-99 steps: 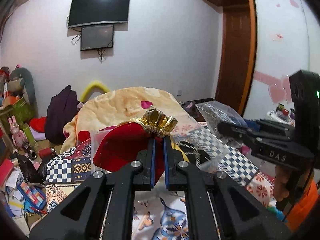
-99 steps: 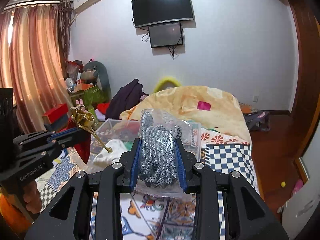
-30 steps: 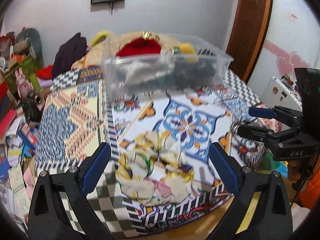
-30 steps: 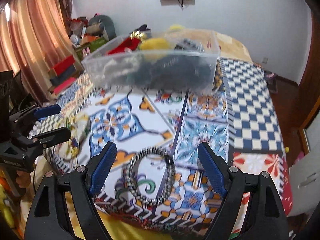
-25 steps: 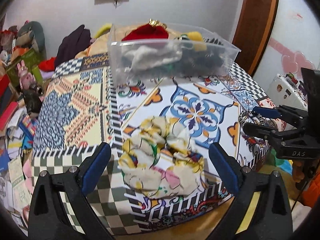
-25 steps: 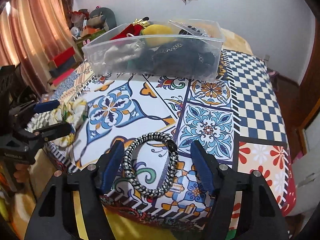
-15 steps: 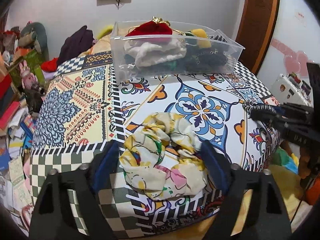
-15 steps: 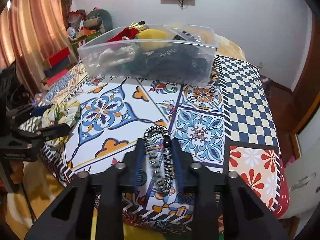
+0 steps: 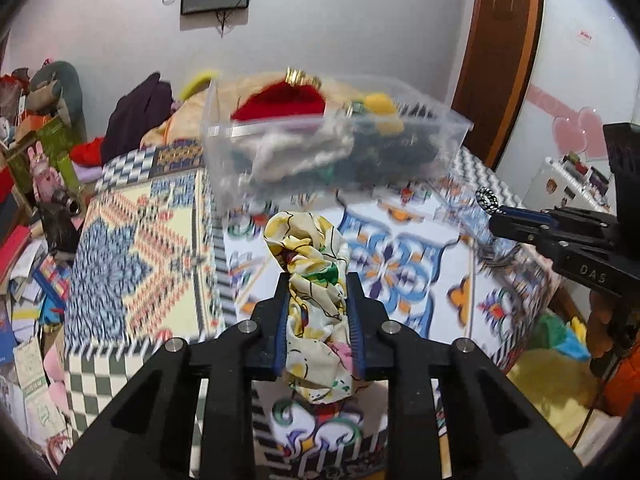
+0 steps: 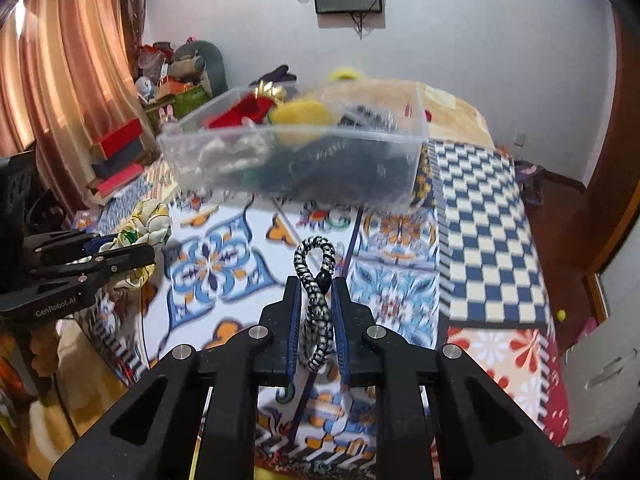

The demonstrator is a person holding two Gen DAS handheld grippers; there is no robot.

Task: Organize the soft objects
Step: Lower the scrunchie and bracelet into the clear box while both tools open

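Note:
My left gripper [image 9: 318, 280] is shut on a yellow floral scrunchie [image 9: 316, 280] and holds it above the patterned bedcover [image 9: 132, 248]. It also shows in the right wrist view [image 10: 144, 220]. My right gripper [image 10: 316, 284] is shut on a black-and-white braided hair tie [image 10: 316, 280], also lifted off the bed. The tie's loop also shows in the left wrist view [image 9: 486, 199]. A clear plastic bin [image 9: 448, 148] with soft items, a red one [image 9: 280, 102] and a yellow one [image 10: 300, 116] on top, stands further back on the bed.
A brown door [image 9: 496, 60] and a white cabinet [image 9: 568, 184] are to the right. Clutter, books and toys [image 9: 36, 184] lie on the floor to the left. Curtains [image 10: 60, 72] hang at the left. A folded blanket [image 10: 452, 112] lies behind the bin.
Both grippers closed: the left on the scrunchie, the right on the braided tie. Both items have been lifted off the bedcover, toward the bin.

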